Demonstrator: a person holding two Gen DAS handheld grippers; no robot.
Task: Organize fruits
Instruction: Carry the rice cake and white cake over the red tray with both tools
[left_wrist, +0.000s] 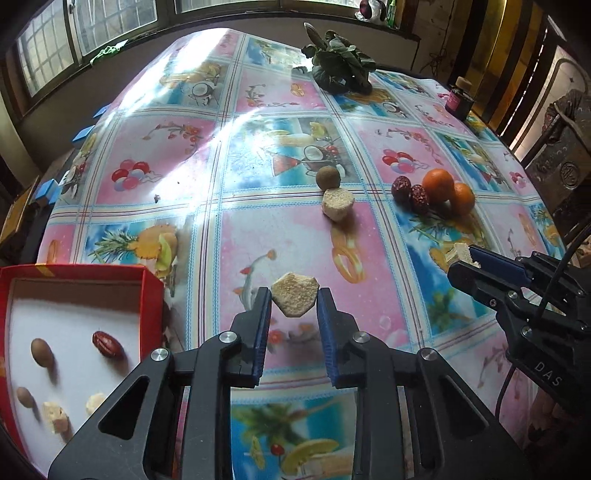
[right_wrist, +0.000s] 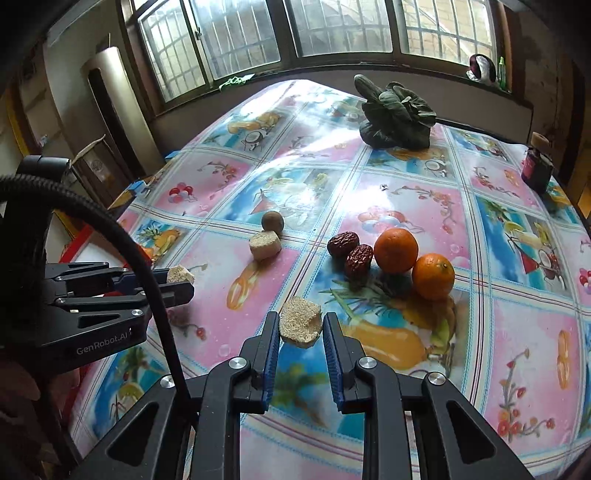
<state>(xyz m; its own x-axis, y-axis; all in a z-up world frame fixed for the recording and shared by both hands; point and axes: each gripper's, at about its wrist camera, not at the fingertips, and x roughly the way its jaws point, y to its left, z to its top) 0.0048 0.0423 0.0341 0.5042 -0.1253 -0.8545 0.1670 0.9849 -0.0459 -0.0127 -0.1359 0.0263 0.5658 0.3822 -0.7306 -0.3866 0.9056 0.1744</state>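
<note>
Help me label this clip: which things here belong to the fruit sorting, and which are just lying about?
Part of the job:
red box
red dates
oranges
round brown fruit
pale crumbly chunk on the table
chunks held in the left hand-held gripper and right hand-held gripper

Lying about:
leafy greens
dark jar

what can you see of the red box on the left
The red box, seen only in the left wrist view, is a shallow open tray that looks like cardboard, with red walls and a white floor. It sits at the near left edge of the table, partly cut off by the frame. Inside lie a red date, two brown oval fruits and two pale crumbly chunks, all loose and apart. No gripper touches it.
</note>
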